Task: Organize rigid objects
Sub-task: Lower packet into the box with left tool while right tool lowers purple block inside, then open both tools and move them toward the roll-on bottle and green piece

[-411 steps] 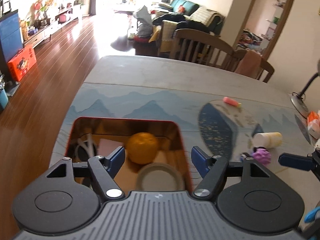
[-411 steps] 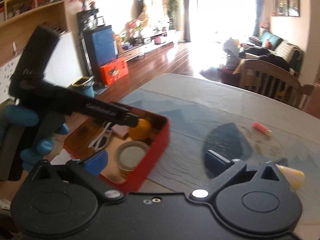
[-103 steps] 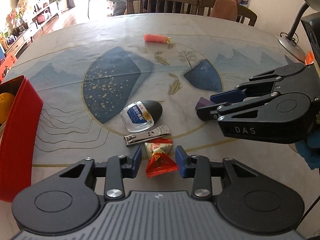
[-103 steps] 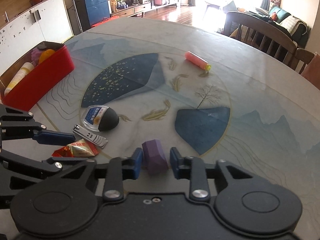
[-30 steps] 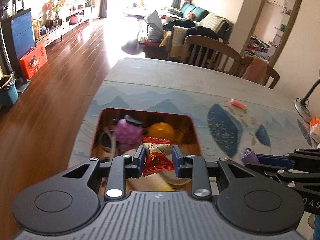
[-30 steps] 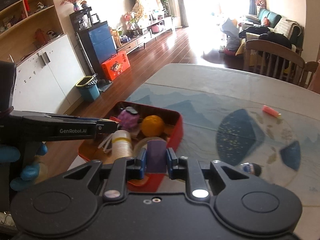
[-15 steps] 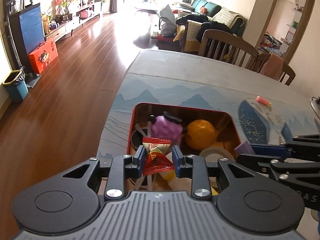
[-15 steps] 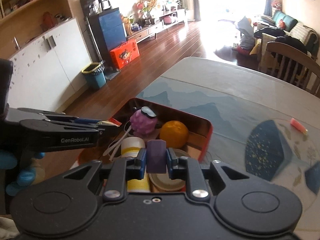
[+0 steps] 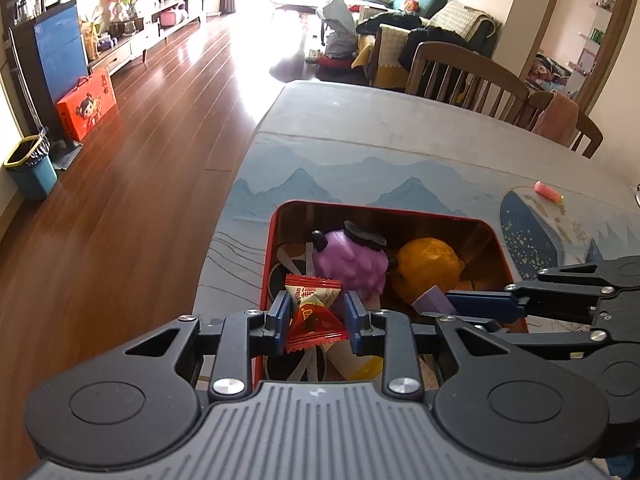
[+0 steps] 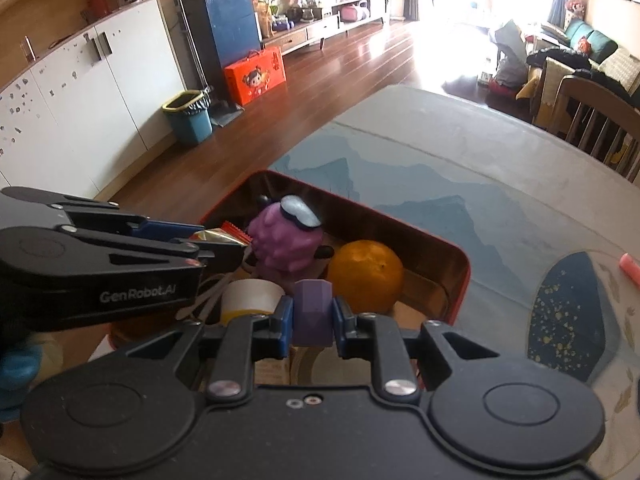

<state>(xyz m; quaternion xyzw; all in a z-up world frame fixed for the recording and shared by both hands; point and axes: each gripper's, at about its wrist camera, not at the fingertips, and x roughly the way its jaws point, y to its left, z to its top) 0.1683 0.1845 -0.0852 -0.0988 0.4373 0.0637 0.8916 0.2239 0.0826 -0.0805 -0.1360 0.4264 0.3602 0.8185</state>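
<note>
With left gripper clamped on the candy packet and right gripper on the purple block, both above the red tin, lower into free gaps before releasing.

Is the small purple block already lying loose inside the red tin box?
No, the purple block is clamped between the right gripper fingers, above the red tin box.

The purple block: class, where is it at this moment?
In the right wrist view the purple block sits clamped in the right tool, over the red tin, just in front of the orange.
</note>
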